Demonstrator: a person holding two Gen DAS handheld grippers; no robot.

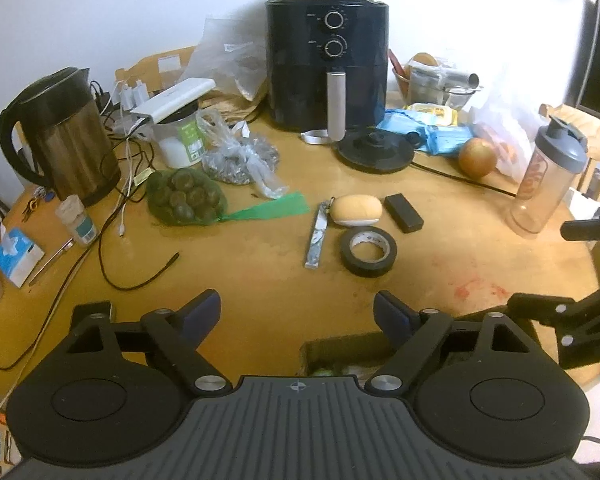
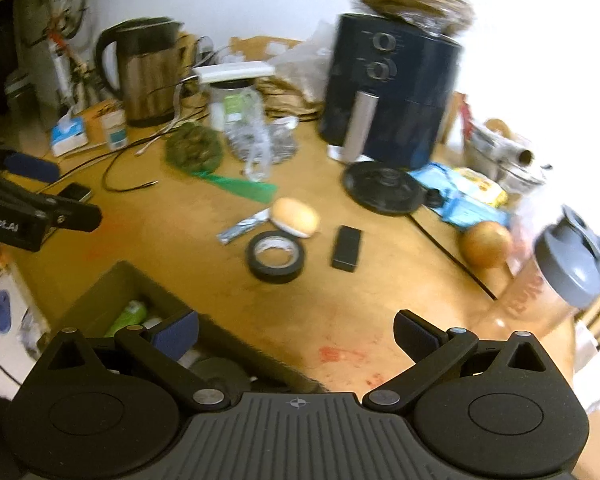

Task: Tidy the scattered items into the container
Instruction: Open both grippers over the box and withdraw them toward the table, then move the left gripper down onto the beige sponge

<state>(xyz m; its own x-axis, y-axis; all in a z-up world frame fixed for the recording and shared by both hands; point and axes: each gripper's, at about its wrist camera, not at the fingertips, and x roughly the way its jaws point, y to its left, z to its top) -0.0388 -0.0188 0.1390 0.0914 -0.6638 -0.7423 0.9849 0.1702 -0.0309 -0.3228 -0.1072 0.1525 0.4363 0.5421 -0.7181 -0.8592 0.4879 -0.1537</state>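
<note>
A black tape roll (image 1: pixel 368 251) (image 2: pixel 276 256), a tan oval case (image 1: pixel 357 209) (image 2: pixel 295 217), a small black box (image 1: pixel 403 213) (image 2: pixel 346 248) and a silver foil packet (image 1: pixel 317 236) (image 2: pixel 243 227) lie grouped mid-table. An open cardboard box (image 2: pixel 112 296) (image 1: pixel 342 350) with a green item and other things inside sits at the table's near edge. My left gripper (image 1: pixel 298 312) is open and empty above the box's far edge. My right gripper (image 2: pixel 294 332) is open and empty, near the box's right side.
A black air fryer (image 1: pixel 327 64), steel kettle (image 1: pixel 62 136), kettle base (image 1: pixel 375 150), onion (image 1: pixel 477 157), shaker bottle (image 1: pixel 548 178), net bag of dark round items (image 1: pixel 184 198), cables (image 1: pixel 120 236) and a tissue box (image 1: pixel 16 254) crowd the round wooden table (image 1: pixel 260 280).
</note>
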